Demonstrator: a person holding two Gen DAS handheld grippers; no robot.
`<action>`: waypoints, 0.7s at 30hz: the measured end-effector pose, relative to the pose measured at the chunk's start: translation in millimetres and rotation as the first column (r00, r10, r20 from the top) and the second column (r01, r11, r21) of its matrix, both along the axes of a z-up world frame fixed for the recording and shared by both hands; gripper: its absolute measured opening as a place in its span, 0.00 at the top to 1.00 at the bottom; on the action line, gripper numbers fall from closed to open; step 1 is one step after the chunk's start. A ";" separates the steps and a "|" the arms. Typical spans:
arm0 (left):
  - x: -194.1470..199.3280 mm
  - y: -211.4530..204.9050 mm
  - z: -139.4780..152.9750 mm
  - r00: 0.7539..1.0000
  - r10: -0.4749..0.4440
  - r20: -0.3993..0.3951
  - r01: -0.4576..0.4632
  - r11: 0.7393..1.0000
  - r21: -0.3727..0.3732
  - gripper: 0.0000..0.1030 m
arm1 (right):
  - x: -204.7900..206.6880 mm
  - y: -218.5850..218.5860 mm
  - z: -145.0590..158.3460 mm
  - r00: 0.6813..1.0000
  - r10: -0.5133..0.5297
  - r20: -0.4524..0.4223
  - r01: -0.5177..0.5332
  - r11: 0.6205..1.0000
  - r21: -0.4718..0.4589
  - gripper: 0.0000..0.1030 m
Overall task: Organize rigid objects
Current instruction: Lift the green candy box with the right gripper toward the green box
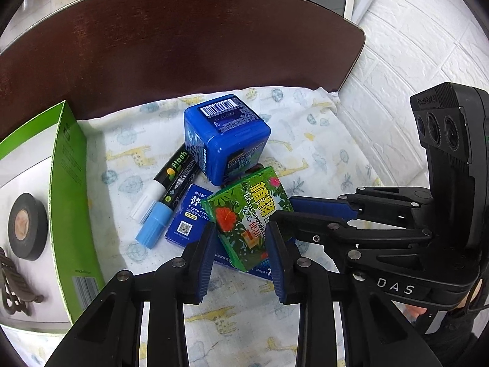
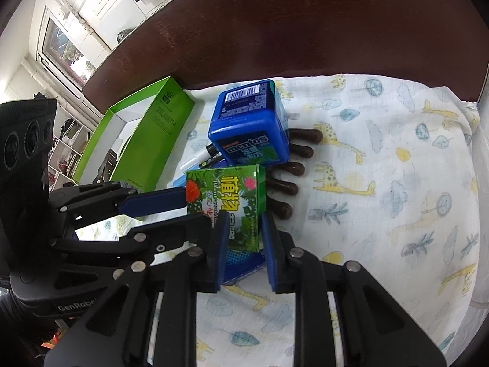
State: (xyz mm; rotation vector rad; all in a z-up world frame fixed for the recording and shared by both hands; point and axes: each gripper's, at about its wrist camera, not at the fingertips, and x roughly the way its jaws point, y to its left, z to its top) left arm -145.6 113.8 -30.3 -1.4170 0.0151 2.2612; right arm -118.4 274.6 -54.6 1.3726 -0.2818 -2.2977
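Left tongs (image 1: 241, 238) and right tongs (image 2: 244, 235) are both clenched on the green floral carton (image 1: 247, 211), each pair pressing a different pair of its sides, so that the two sets of fingers cross at the carton; the carton lies tilted on top of a flat blue medicine box (image 1: 186, 220), on the giraffe-print cloth (image 1: 305, 140); behind it stands the blue Mentos cube (image 1: 226, 140), barcode face up; a dark wooden board (image 1: 183, 46) closes the far edge. Left wrist view only: two marker pens (image 1: 171, 183), one with a white cap and one with a light blue cap, beside the cube and touching the medicine box; a black tape roll (image 1: 27, 226) inside the open green box (image 1: 73, 189) at the left. Right wrist view only: a row of dark brown rounded pegs (image 2: 290, 168) projecting from behind the carton and the cube, and the cube's "mentos" face.
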 end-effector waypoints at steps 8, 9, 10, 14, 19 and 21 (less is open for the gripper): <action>5.7 -6.9 14.9 0.998 -0.005 -0.059 0.005 1.000 -0.010 0.70 | 5.8 -7.0 13.9 0.999 -0.009 -0.041 0.009 1.000 -0.005 0.80; 6.8 -8.4 18.2 0.998 -0.004 -0.068 0.003 1.000 -0.010 0.70 | 6.0 -7.9 16.3 0.999 -0.009 -0.047 0.009 1.000 -0.006 0.80; 7.9 -10.1 21.1 0.997 -0.003 -0.079 0.002 1.000 -0.011 0.70 | 6.6 -9.6 19.6 0.998 -0.008 -0.057 0.008 1.000 -0.009 0.80; 11.9 -18.4 34.8 0.992 0.004 -0.123 -0.006 1.000 -0.015 0.70 | 6.4 -17.0 31.2 0.996 0.000 -0.084 -0.001 1.000 -0.017 0.80; 15.3 -35.5 51.4 0.986 0.023 -0.166 -0.026 1.000 -0.014 0.70 | 6.3 -33.6 46.8 0.993 0.023 -0.118 -0.025 1.000 -0.016 0.80; 17.3 -43.4 57.4 0.982 0.032 -0.186 -0.036 0.999 -0.017 0.70 | 6.5 -41.3 52.9 0.991 0.037 -0.131 -0.039 0.999 -0.016 0.80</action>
